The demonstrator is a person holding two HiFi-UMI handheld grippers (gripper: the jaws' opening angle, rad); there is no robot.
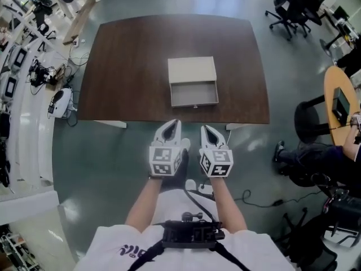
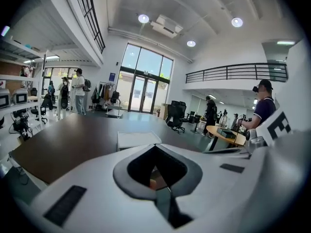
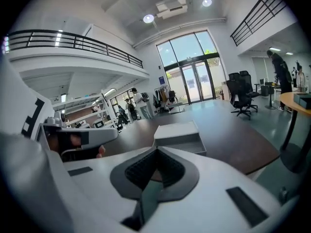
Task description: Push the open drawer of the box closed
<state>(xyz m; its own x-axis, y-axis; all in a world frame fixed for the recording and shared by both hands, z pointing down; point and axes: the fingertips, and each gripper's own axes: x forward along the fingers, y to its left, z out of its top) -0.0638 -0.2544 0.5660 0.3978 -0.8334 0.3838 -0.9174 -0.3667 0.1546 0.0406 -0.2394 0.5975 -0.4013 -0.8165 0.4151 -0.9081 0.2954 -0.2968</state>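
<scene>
A pale box (image 1: pixel 192 69) sits on the dark brown table (image 1: pixel 124 66), near its front edge. Its drawer (image 1: pixel 194 94) is pulled out toward me and looks empty. Both grippers hang side by side over the floor, just short of the table's front edge. The left gripper (image 1: pixel 174 123) is shut with nothing in it, and so is the right gripper (image 1: pixel 206 129). In the left gripper view the box (image 2: pixel 137 140) shows beyond the closed left gripper (image 2: pixel 155 147). The right gripper view has the box (image 3: pixel 176 131) and its open drawer (image 3: pixel 188 146) ahead of the right gripper (image 3: pixel 156 149).
A white bench (image 1: pixel 22 123) with equipment and cables runs along the left. Black office chairs (image 1: pixel 293 4) stand at the far right. A round wooden table (image 1: pixel 338 95) with a seated person (image 1: pixel 316 157) is at the right. People stand far off in the hall.
</scene>
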